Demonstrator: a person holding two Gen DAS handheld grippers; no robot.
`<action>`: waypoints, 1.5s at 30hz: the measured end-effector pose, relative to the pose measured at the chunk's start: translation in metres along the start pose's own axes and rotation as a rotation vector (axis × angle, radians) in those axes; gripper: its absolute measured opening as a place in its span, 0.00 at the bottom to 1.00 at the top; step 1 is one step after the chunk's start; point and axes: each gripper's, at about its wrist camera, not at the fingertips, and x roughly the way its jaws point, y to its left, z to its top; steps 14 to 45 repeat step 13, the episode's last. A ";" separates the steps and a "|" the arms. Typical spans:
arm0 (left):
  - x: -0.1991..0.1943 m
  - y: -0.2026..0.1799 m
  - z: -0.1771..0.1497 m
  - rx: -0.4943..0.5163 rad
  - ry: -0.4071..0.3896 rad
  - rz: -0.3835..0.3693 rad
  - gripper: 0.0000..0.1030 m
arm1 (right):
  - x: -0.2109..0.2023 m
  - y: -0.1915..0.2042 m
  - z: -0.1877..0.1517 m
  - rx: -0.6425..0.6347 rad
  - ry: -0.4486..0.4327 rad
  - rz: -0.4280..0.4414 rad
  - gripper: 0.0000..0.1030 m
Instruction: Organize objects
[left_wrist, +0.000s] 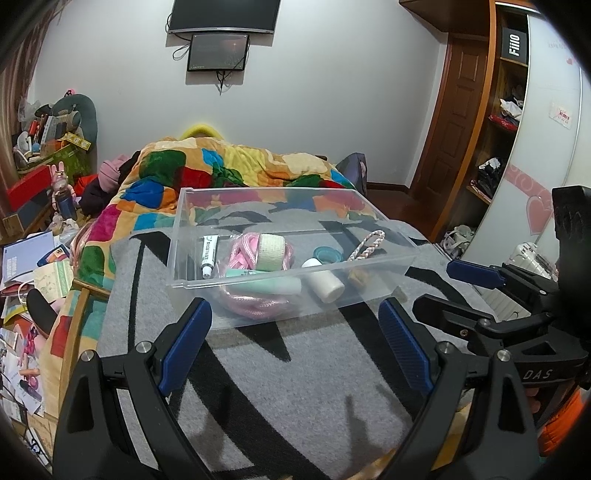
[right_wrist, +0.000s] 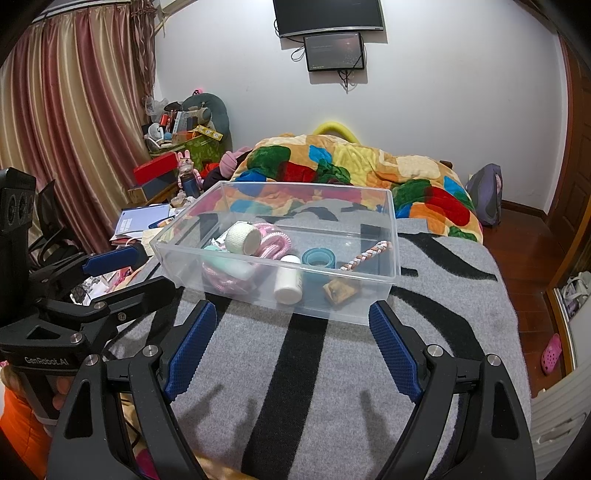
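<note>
A clear plastic bin (left_wrist: 258, 280) (right_wrist: 393, 229) sits on the grey and black striped blanket (left_wrist: 314, 369) (right_wrist: 332, 369). Inside lie a white tube (left_wrist: 208, 254), a pink rope (left_wrist: 251, 306) (right_wrist: 275, 242), a beige bandage roll (left_wrist: 270, 250) (right_wrist: 243, 238), a mint bottle (left_wrist: 264, 282), a white bottle (left_wrist: 325, 284) (right_wrist: 288, 282), a teal tape roll (left_wrist: 327, 254) (right_wrist: 318, 258), a braided cord (left_wrist: 367, 243) (right_wrist: 365, 256) and a small brown packet (right_wrist: 340, 290). My left gripper (left_wrist: 295, 343) is open and empty, just short of the bin. My right gripper (right_wrist: 291, 347) is open and empty, also just short of it.
A colourful quilt (left_wrist: 229, 166) (right_wrist: 351, 166) is heaped behind the bin. A cluttered desk with papers and boxes (left_wrist: 33, 236) (right_wrist: 155, 206) stands to the left. A wardrobe (left_wrist: 498, 129) and wood floor (right_wrist: 524, 240) are to the right.
</note>
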 end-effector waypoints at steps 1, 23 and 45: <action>0.000 0.000 0.000 0.000 0.004 -0.004 0.90 | 0.000 0.000 0.000 0.000 0.000 0.000 0.80; 0.001 -0.001 -0.002 0.009 0.012 -0.005 0.90 | 0.001 -0.003 -0.004 0.017 0.014 0.003 0.80; 0.001 -0.001 -0.002 0.009 0.012 -0.005 0.90 | 0.001 -0.003 -0.004 0.017 0.014 0.003 0.80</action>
